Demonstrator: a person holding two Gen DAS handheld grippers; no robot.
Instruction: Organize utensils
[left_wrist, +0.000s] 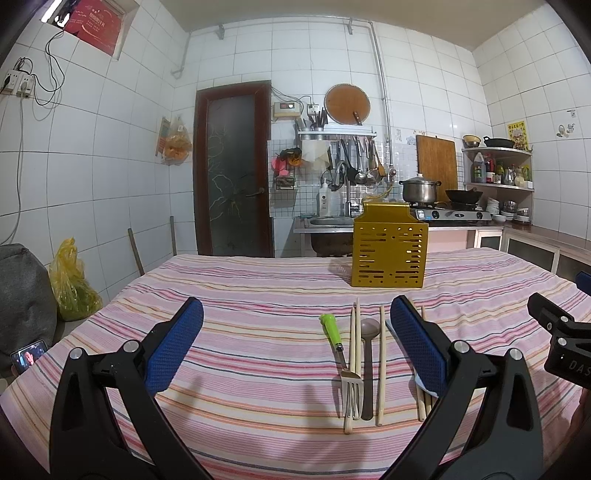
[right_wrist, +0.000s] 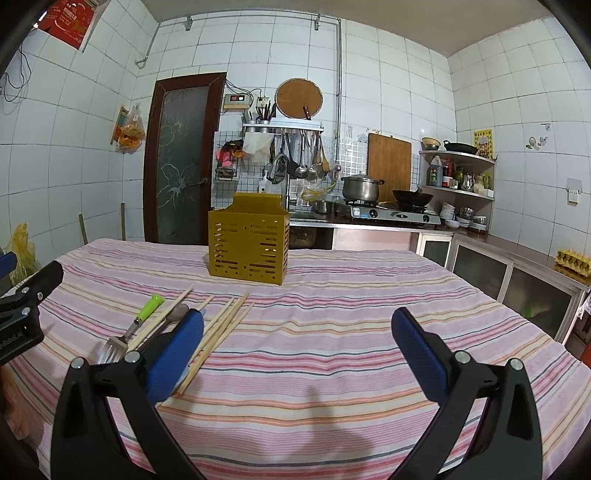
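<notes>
A gold slotted utensil holder (left_wrist: 389, 254) stands upright on the striped tablecloth; it also shows in the right wrist view (right_wrist: 248, 247). In front of it lie a green-handled fork (left_wrist: 341, 360), a brown spoon (left_wrist: 368, 365) and several wooden chopsticks (left_wrist: 381, 363). In the right wrist view the fork (right_wrist: 135, 328), the spoon (right_wrist: 173, 315) and the chopsticks (right_wrist: 221, 328) lie at the left. My left gripper (left_wrist: 295, 343) is open and empty, left of the utensils. My right gripper (right_wrist: 295, 347) is open and empty, right of them.
The table (right_wrist: 351, 332) has a pink striped cloth. Behind it are a sink, a gas stove with a pot (left_wrist: 419, 190) and a wok, a corner shelf and a brown door (left_wrist: 232, 170). A yellow bag (left_wrist: 72, 284) sits on the floor at the left.
</notes>
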